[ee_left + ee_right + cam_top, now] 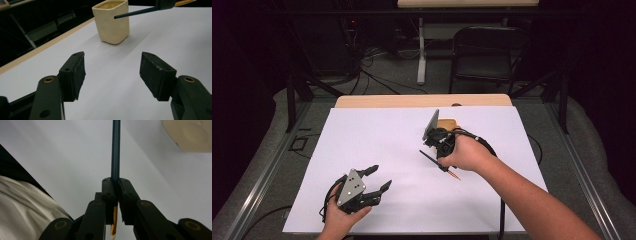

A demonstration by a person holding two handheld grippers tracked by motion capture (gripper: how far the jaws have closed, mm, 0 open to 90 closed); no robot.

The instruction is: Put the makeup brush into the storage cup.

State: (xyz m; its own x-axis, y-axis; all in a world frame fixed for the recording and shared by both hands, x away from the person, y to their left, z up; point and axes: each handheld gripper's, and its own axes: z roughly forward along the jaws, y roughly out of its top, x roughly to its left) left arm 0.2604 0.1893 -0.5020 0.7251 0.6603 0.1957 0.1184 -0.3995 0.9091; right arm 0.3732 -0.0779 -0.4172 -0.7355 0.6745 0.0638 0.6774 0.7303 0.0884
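Up close, the right tool (115, 185) is pressed together on a dark blue pencil (115, 150), its two black jaws pinching the shaft not far from one end. The long blue part runs straight out beyond the jaws, while a short stretch with an orange, gold-striped end pokes out behind them. From the high view, the right hand (467, 152) holds that tool above the white sheet (377, 135) that covers the table (362, 101), and the pencil (432, 160) hangs slanted in the air, clear of the paper.

Just beyond the right hand sits a cream ceramic cup (111, 21) with rounded corners, upright on the sheet, open at the top. In the left gripper view the pencil's dark tip points toward the cup's upper rim, close to it.

The left tool (379, 178) rests low near the front edge of the sheet in the left hand (343, 215), well apart from the cup. Its jaws stand spread with bare paper between the pads (79, 72).
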